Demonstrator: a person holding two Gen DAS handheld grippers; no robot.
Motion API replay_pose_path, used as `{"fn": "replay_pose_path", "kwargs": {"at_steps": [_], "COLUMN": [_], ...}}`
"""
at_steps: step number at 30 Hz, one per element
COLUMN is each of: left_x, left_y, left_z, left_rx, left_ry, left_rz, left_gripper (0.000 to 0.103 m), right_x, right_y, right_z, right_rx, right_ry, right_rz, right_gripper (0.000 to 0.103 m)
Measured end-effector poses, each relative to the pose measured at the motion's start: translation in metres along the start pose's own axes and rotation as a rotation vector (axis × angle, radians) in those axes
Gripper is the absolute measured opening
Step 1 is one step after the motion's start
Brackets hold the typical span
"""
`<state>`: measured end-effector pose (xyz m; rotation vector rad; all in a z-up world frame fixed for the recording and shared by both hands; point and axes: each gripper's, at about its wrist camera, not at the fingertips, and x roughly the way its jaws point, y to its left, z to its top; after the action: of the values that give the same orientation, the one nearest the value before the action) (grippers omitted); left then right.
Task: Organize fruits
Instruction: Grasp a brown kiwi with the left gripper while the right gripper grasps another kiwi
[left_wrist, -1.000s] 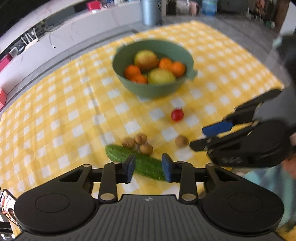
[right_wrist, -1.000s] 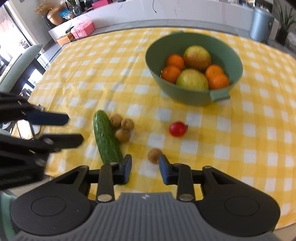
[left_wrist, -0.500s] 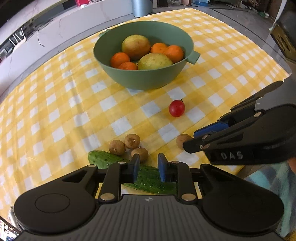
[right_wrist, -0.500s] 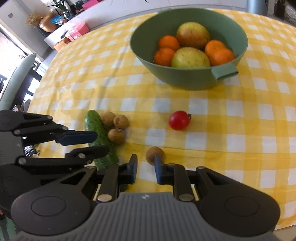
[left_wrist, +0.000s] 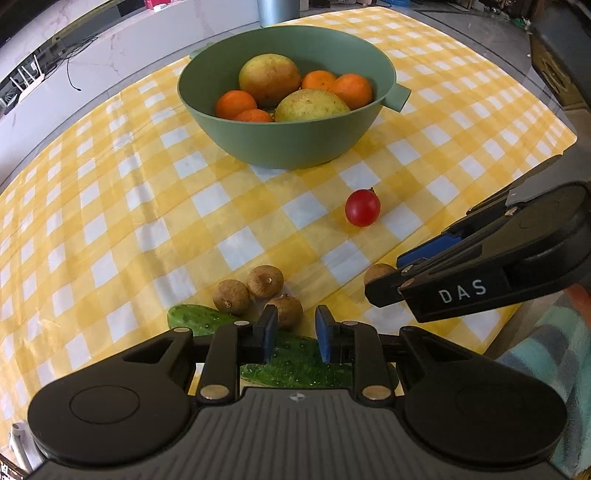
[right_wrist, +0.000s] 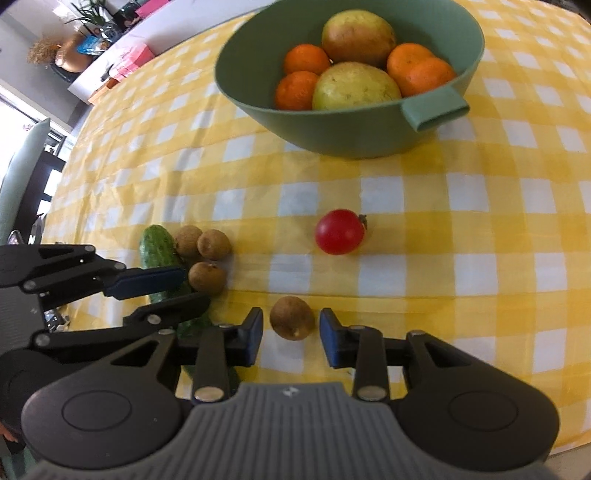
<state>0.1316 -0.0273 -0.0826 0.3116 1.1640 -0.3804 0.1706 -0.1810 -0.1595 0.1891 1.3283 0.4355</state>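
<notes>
A green bowl (left_wrist: 295, 140) (right_wrist: 332, 125) holds oranges and two yellow-green fruits. A red tomato (left_wrist: 362, 207) (right_wrist: 340, 231) lies on the cloth in front of it. Three small brown fruits (left_wrist: 258, 290) (right_wrist: 207, 254) lie beside a cucumber (left_wrist: 295, 363) (right_wrist: 157, 245). A lone brown fruit (right_wrist: 291, 317) (left_wrist: 378, 273) lies nearer the edge. My left gripper (left_wrist: 292, 334) is open over the cucumber, just behind the nearest brown fruit (left_wrist: 286, 310). My right gripper (right_wrist: 291, 334) is open with the lone brown fruit between its fingertips, apart from both pads.
The yellow checked tablecloth (left_wrist: 110, 221) covers the table; its edge (left_wrist: 517, 314) runs near the right gripper. A grey bin (left_wrist: 275, 11) stands beyond the far edge. A counter with pink boxes (right_wrist: 129, 59) lies far left.
Both grippers moved forward and lower toward the fruit. The jaws narrowed half a second ago, then widened again. The lone brown fruit now sits between the right fingertips.
</notes>
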Motion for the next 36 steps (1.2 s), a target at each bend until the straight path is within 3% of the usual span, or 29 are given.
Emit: {"fn": "replay_pose_path", "kwargs": {"at_steps": [7,11,16,22,27,36], "left_x": [0.007,0.009,0.015,0.020,0.021,-0.019], "left_y": [-0.003,-0.004,-0.014,-0.024,-0.033,-0.039], "left_z": [0.003,0.003,0.003,0.001,-0.001,0.009], "left_rx": [0.022,0.036,0.107,0.169,0.198,0.090], "left_ry": [0.009,0.011,0.017,0.012,0.011,-0.073], "left_rz": [0.035,0.060,0.137,0.211,0.245,0.218], "left_gripper": [0.033,0.034,0.034,0.026,0.025,0.025], "right_x": [0.007,0.008,0.004,0.000,0.001,-0.010], "right_y": [-0.002,-0.003,-0.008,-0.011,-0.011,-0.006], "right_z": [0.004,0.003,0.003,0.001,0.002,0.003], "right_rx": [0.010,0.008,0.031,0.041,0.036,0.025], "right_ry": [0.013,0.009,-0.012,-0.027,-0.030,-0.071], "right_rz": [0.019,0.018,0.034,0.033,0.026,0.021], "right_gripper": [0.031,0.025,0.025,0.025,0.025,0.025]}}
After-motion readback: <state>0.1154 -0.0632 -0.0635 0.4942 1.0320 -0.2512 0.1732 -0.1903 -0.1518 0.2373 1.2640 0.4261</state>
